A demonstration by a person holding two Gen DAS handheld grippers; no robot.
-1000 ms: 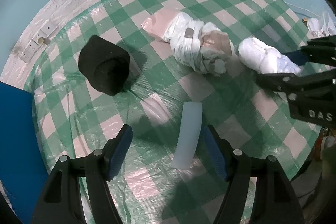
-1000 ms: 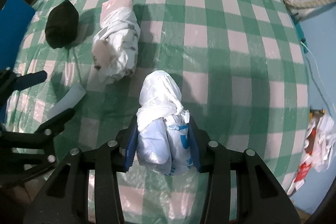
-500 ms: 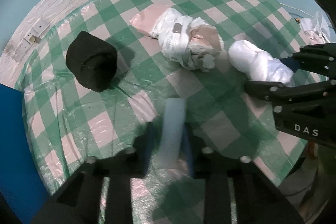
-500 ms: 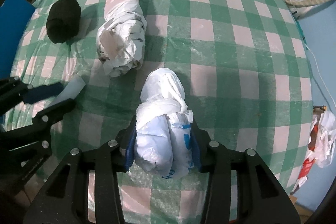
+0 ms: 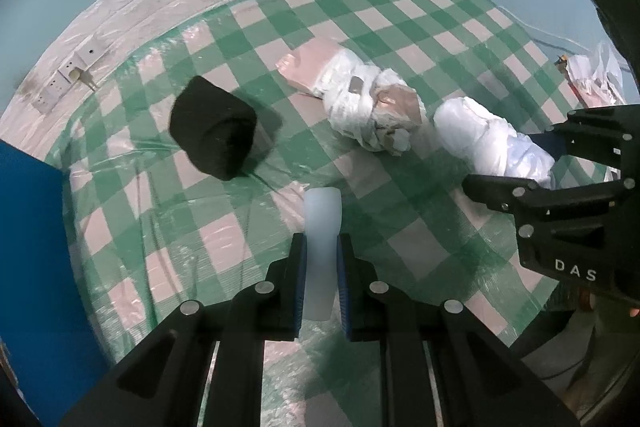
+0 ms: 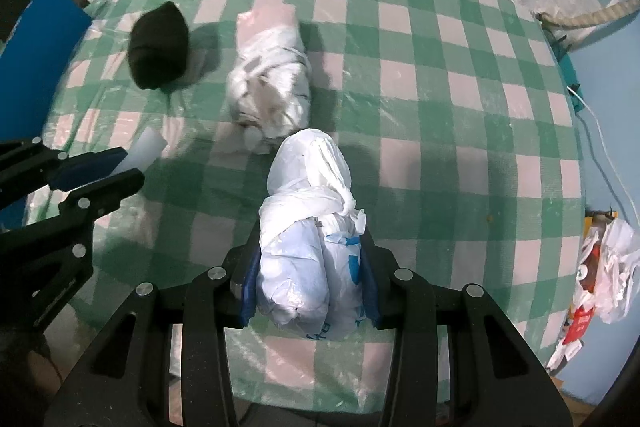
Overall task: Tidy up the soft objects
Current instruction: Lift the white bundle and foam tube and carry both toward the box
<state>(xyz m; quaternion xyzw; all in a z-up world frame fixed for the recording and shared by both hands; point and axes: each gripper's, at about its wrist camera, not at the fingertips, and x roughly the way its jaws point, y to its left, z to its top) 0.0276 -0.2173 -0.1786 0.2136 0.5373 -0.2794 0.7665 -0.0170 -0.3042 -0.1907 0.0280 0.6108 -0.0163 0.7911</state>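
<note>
Left gripper (image 5: 322, 277) has just closed; its blue pads are clamped on a pale translucent foam strip (image 5: 322, 227) that pokes out past the fingertips over the near part of the green-checked tablecloth (image 5: 420, 27). Same view: "DAS" reads on the right gripper body at the right edge. Black rolled cloth (image 5: 214, 133) lies toward the left edge, taped plastic bundle (image 5: 368, 111) mid-cloth.

Right wrist view: right gripper (image 6: 310, 277) is clamped on a knotted white plastic bag bundle (image 6: 308, 227), blue print on it unreadable, its far end just beside the taped plastic bundle. Black rolled cloth sits near the far left corner. Crumpled bags (image 6: 600, 267) lie off the right edge.
</note>
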